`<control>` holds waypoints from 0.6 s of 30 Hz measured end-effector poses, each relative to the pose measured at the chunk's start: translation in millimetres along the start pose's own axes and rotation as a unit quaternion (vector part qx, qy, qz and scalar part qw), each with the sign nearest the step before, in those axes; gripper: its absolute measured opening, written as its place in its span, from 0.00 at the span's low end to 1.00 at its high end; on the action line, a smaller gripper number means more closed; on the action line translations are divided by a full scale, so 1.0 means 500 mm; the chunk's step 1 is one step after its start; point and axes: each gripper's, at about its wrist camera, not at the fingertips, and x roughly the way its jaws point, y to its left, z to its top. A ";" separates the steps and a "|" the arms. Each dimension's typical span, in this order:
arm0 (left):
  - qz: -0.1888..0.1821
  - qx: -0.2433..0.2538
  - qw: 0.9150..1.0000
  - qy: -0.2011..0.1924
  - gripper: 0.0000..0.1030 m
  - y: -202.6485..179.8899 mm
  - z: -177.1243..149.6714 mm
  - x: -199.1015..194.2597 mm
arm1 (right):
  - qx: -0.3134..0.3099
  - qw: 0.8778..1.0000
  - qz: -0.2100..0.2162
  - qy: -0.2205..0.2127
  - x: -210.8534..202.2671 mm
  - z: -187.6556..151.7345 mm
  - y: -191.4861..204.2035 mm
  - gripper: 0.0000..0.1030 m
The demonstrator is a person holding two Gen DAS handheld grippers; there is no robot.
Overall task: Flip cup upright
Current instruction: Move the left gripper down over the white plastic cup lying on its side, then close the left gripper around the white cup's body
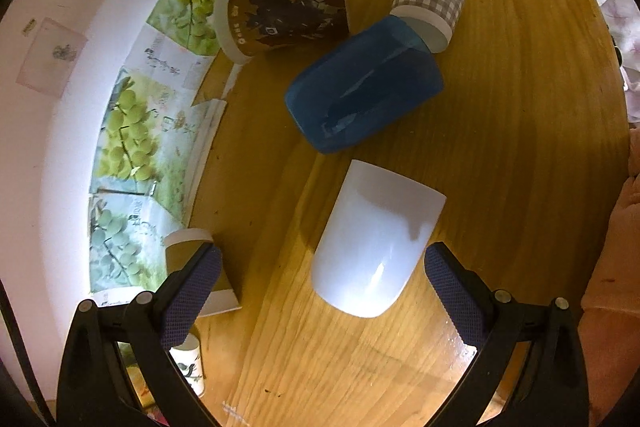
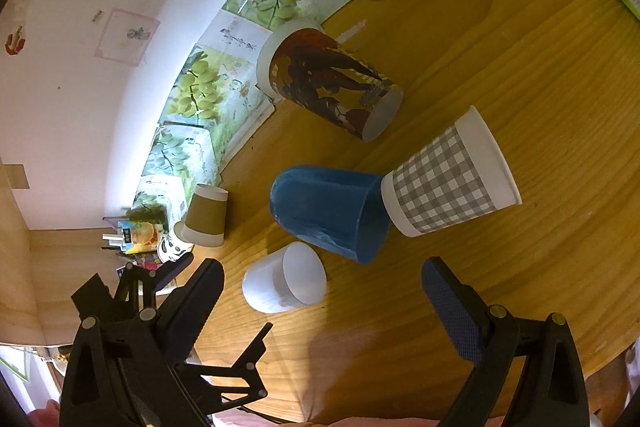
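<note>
White cup point(image 1: 376, 243) on its side, closed base toward spread, empty left gripper point(image 1: 320, 291) fingers, right gripper point(image 2: 320, 311) fingers likewise open

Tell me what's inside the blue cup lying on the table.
The blue cup shows only bare blue inner wall near its mouth; nothing visible inside. The checked cup's base sits right at the mouth, and the deeper interior is hidden.

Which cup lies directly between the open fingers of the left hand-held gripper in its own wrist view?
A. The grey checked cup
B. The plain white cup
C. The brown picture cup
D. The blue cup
B. In the left wrist view, the plain white cup lies on its side on the wooden table, between the spread fingers of the left hand-held gripper; the blue cup lies farther off.
</note>
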 end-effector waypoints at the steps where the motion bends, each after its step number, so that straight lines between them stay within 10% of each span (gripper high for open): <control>1: -0.004 0.000 1.000 0.000 0.98 0.002 0.000 0.004 | 0.001 1.000 -0.001 0.000 0.001 0.001 0.001 0.97; 18: -0.075 -0.001 0.997 0.011 0.95 0.032 -0.001 0.042 | 0.017 1.000 -0.013 0.002 0.007 0.003 0.001 0.97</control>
